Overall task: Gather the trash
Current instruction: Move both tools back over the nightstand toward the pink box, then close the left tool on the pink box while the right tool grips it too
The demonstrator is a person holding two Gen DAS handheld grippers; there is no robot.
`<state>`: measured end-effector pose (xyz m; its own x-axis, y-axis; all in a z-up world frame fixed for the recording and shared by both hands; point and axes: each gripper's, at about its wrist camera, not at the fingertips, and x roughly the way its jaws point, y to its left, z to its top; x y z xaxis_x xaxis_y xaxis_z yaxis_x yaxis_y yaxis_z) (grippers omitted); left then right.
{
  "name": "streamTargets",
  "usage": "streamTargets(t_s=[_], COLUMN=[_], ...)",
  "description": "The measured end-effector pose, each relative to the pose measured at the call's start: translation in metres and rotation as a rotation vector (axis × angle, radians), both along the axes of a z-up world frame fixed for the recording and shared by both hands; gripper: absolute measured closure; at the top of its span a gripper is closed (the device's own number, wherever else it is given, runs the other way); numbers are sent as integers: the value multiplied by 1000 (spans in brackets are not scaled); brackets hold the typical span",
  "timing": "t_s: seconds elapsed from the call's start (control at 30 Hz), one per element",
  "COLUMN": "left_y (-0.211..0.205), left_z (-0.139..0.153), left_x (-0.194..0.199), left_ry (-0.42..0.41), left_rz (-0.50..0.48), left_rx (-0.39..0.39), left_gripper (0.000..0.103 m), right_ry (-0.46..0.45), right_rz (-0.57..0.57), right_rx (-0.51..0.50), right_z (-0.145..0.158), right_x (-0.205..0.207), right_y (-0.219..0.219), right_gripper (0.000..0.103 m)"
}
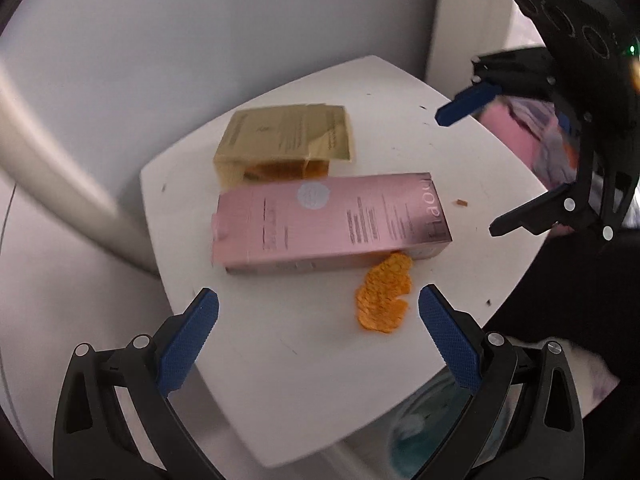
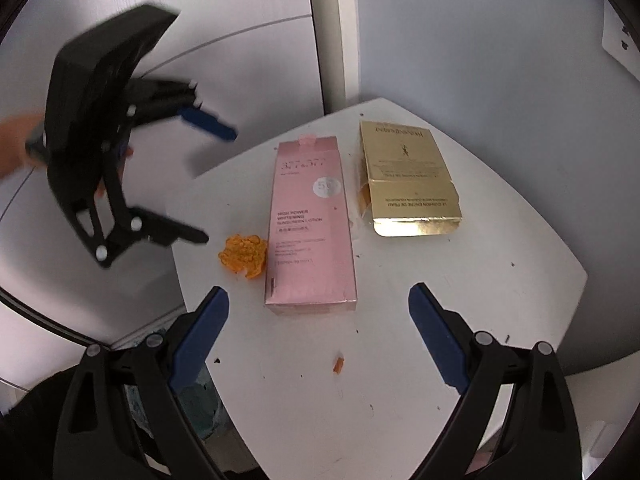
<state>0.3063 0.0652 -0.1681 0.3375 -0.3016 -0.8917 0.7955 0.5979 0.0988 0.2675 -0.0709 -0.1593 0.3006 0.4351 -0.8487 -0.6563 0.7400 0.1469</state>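
Your left gripper [image 1: 318, 322] and right gripper [image 2: 318, 320] both hover spread wide, empty. On the white square table [image 2: 460, 300], the orange peel scrap [image 2: 244, 255] touches the pink cardboard carton [image 2: 310, 224]; the gold foil box [image 2: 408, 182] lies beyond

opposing wrist views, apparently near, shared table [image 1: 280, 380]

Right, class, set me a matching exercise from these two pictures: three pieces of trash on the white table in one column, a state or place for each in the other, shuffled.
Things:
1. pink box
2. gold box
3. orange peel

Descriptions:
A. end flap hanging open
B. lying flat between the other two
C. bumpy piece beside the pink box

Pairs: 1-B, 2-A, 3-C
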Motion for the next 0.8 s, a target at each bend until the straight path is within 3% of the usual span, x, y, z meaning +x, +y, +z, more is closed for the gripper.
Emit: streamTargets(t_s=[0.3,0.8], left_y=[-22,-49], left_z=[5,-6], left_x=[31,54], left_ry=[55,83], left_rz=[-289,-647], left_rx=[130,216], left_gripper=[6,6], right_ry=[68,131], right_rz=[4,70], right_rx=[1,-1], right_z=[4,-16], right_x=[20,27], right_y=[3,28], right_gripper=[15,15])
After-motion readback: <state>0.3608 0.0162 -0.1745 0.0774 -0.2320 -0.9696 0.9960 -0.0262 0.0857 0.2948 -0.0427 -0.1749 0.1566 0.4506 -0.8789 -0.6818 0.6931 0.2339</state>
